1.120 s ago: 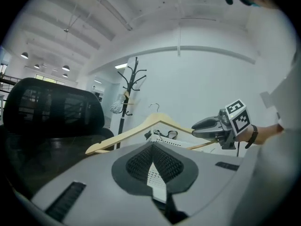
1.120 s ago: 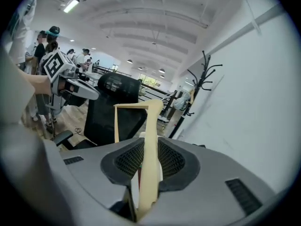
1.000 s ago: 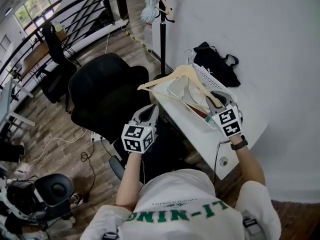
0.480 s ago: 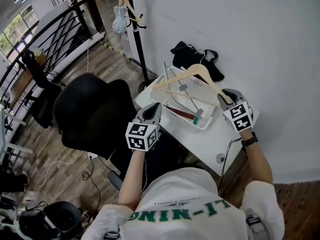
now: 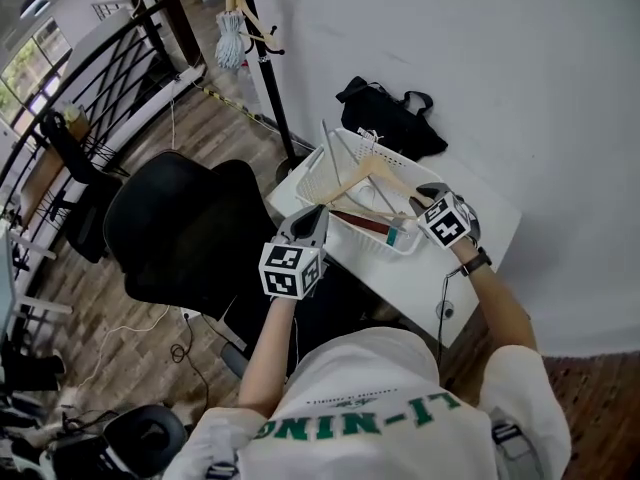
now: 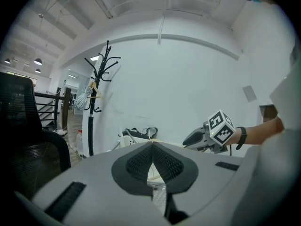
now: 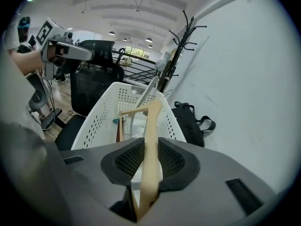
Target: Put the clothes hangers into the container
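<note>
- The right gripper (image 5: 421, 196) has its jaws clamped on one arm of the wooden hanger (image 5: 362, 173), which is angled over the open top of the white basket (image 5: 310, 176). Other hangers (image 5: 362, 224) lie inside.
- The basket sits at the left end of the table (image 5: 485, 223), along its near edge. The table's right end is bare.
- The left gripper (image 5: 309, 216), jaws together and empty, hovers just off the near edge by the basket.
- A black chair (image 5: 180, 228) crowds the table's left side.
- A black bag (image 5: 392, 120) lies beyond the basket, against the wall.
</note>
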A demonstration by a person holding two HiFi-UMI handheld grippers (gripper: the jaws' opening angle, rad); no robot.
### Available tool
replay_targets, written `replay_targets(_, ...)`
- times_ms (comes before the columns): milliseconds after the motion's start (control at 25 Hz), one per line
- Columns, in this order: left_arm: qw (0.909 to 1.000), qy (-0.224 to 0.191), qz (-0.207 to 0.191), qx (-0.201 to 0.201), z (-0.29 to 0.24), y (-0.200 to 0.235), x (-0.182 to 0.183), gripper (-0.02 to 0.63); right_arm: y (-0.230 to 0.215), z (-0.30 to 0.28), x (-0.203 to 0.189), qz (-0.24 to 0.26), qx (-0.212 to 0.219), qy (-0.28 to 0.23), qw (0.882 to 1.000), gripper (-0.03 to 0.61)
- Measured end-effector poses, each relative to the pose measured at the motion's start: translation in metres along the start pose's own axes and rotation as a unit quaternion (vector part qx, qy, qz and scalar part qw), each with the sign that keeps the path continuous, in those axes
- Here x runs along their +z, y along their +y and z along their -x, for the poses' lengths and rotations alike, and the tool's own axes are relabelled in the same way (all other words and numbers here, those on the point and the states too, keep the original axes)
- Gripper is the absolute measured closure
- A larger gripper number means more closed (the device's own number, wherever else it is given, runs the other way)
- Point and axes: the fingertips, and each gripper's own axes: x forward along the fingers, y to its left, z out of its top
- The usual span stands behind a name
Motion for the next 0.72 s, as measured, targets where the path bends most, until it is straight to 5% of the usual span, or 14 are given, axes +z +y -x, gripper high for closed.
replay_targets(200, 1.0, 0.008, -0.005, 0.0, -0.005, -0.004, -0.01, 0.6, 0.013, -0.029, -0.005, 0.008, 0.008, 0.025, 1.0, 0.472)
replay_targets(280, 0.9999, 0.009, -0.004, 0.002, -0.004, -0.004, -0.014, 0.6, 0.01, -0.031, -0.004, -0.015, 0.005, 0.022, 1.0, 0.395)
replay_targets(360, 0.9999, 0.011, -0.002, 0.005, -0.002, -0.001, -0.017, 0.6, 0.009, -0.029, 0.002, -0.05, 0.015, 0.005, 0.999, 0.267)
replay_targets(720, 0.9984, -0.001, 0.016, 0.055, 0.028, 0.027, -0.018, 0.6, 0.018, 0.004, 0.077, -0.051, -0.001, -0.11, 0.993, 0.206)
